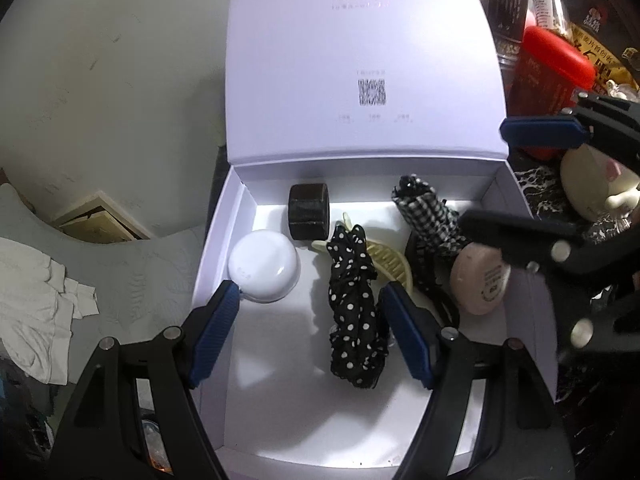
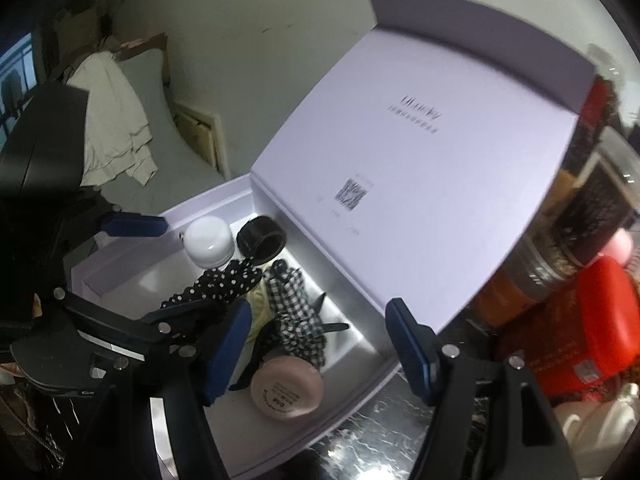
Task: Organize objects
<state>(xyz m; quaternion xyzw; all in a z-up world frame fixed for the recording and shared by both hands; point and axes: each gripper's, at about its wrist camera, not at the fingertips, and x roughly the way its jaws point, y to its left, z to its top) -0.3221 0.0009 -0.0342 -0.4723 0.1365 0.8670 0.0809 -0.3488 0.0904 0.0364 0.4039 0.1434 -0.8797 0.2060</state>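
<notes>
Scrunchies, clips and little jars all sit inside the open pale box [image 1: 216, 240], which stands on a dark marbled bench [image 2: 384, 436] with its lid [image 1: 360, 60] propped upright at the back. Nearest, the left gripper [image 1: 308, 332] hovers low over the front of the box, its blue-padded fingers spread wide with nothing between them; the polka-dot scrunchie [image 1: 354, 312] lies just inside its right finger. The right gripper [image 2: 320, 352] — also spread and empty — hangs over the box's right side, above the pink round jar [image 2: 286, 390], which lies on its side near the right wall. Next in, a cream claw clip [image 1: 390, 262] peeks from under the polka-dot scrunchie, and a checked scrunchie [image 1: 430, 216] lies beside it over a black clip. On the left sits a white round jar [image 1: 264, 266], and behind it a black ring-shaped piece [image 1: 309, 210] rests near the back wall. Beyond the box on the right stand a red tin [image 1: 548, 80] and dark jars [image 1: 506, 4].
</notes>
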